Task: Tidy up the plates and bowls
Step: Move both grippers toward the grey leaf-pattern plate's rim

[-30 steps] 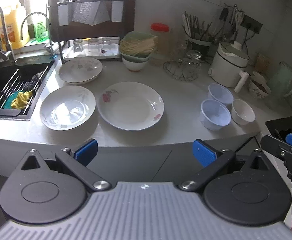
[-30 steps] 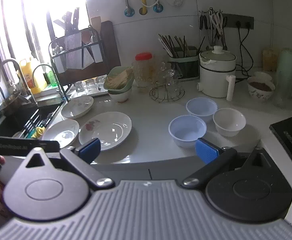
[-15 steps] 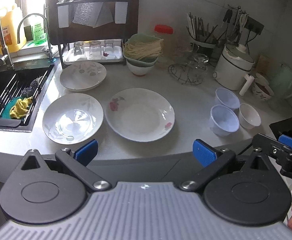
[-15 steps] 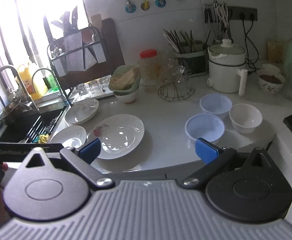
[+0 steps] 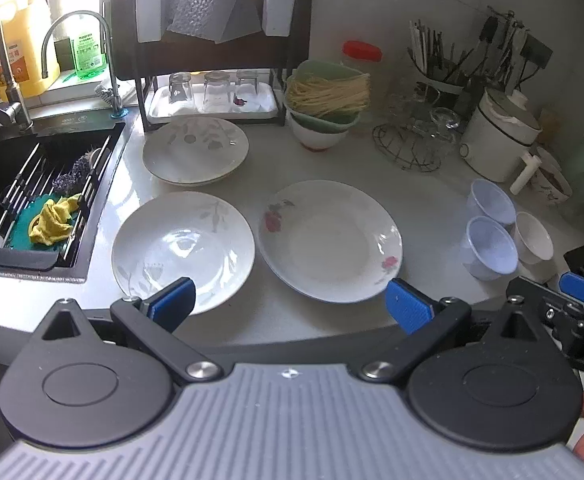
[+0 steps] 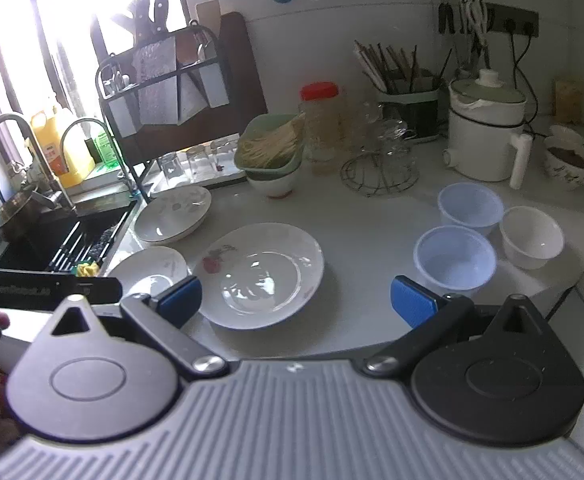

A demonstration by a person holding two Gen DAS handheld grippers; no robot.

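Both tongs hang spread wide w/ nothing between the blue pads, at the near edge of the table (image 5: pixel 431 200). Left tongs (image 5: pixel 290 306): leaf-print plate (image 5: pixel 183 249) lies just beyond the left pad, rose-print plate (image 5: pixel 330 240) just beyond the right pad; the two plates sit side by side, rims nearly touching. A stack of plates (image 5: pixel 196 150) lies farther back, near the sink (image 5: pixel 40 184). Right tongs (image 6: pixel 295 296): rose-print plate ahead between the pads, towards the left one; near lavender bowl (image 6: pixel 455 258) just past the right pad, far lavender bowl (image 6: pixel 471 205) and white bowl (image 6: pixel 531 236) clustered beyond, to the right.
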